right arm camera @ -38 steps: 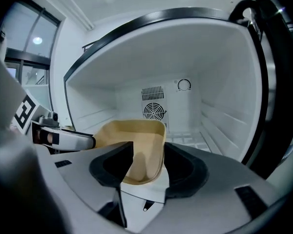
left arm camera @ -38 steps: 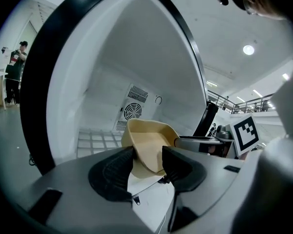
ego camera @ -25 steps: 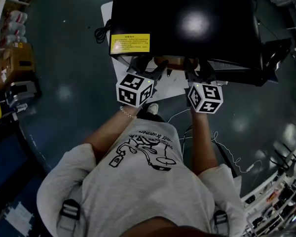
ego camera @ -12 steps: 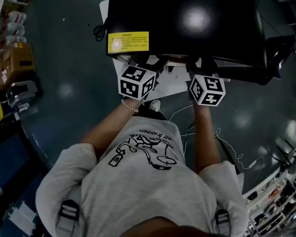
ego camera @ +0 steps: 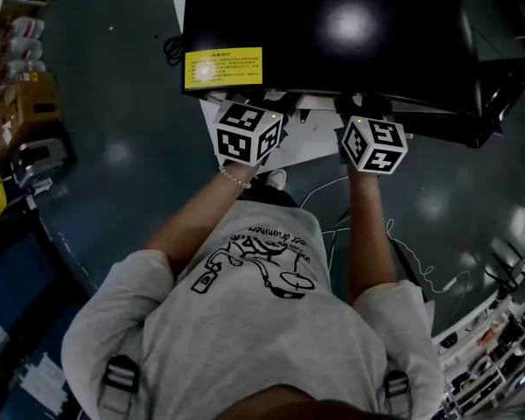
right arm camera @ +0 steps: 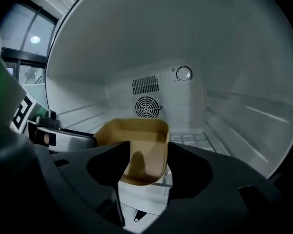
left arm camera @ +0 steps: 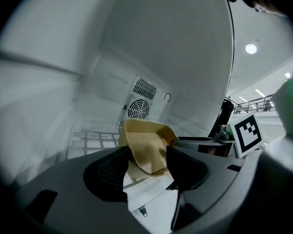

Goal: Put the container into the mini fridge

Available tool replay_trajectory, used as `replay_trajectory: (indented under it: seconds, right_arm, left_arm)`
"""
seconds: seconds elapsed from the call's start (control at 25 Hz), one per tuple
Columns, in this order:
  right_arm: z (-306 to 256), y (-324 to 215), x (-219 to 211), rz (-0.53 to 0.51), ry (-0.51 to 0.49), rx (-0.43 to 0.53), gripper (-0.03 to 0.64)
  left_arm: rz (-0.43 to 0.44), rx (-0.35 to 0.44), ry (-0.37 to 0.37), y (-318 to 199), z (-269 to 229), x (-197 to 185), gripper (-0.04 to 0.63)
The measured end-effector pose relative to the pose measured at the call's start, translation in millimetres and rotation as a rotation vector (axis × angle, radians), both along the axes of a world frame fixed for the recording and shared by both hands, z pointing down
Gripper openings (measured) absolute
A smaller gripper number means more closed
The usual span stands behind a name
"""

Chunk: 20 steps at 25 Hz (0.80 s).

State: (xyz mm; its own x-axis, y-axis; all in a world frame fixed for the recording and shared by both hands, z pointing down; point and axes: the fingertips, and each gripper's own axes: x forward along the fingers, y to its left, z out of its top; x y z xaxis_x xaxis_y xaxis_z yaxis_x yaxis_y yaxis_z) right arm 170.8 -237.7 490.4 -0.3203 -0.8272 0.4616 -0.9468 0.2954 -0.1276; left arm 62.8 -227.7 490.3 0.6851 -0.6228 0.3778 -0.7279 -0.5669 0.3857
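The tan container (left arm camera: pixel 145 147) is seen inside the white mini fridge (left arm camera: pixel 161 43), set on the wire shelf (left arm camera: pixel 88 140) in front of the round fan (left arm camera: pixel 135 110). Its left end is framed by the jaws of the left gripper (left arm camera: pixel 146 162), its right end by those of the right gripper (right arm camera: pixel 147 162). Both pairs of jaws have just been opening and are spread wide, and the container is not squeezed by either
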Motion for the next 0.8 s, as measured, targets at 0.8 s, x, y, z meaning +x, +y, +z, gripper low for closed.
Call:
replay_trajectory:
  seconds: [0.8]
  right_arm:
    - [12, -15, 5, -0.003, -0.002, -0.007, 0.239]
  left_arm:
    - [-0.026, 0.001, -0.036, -13, 13, 7, 0.245]
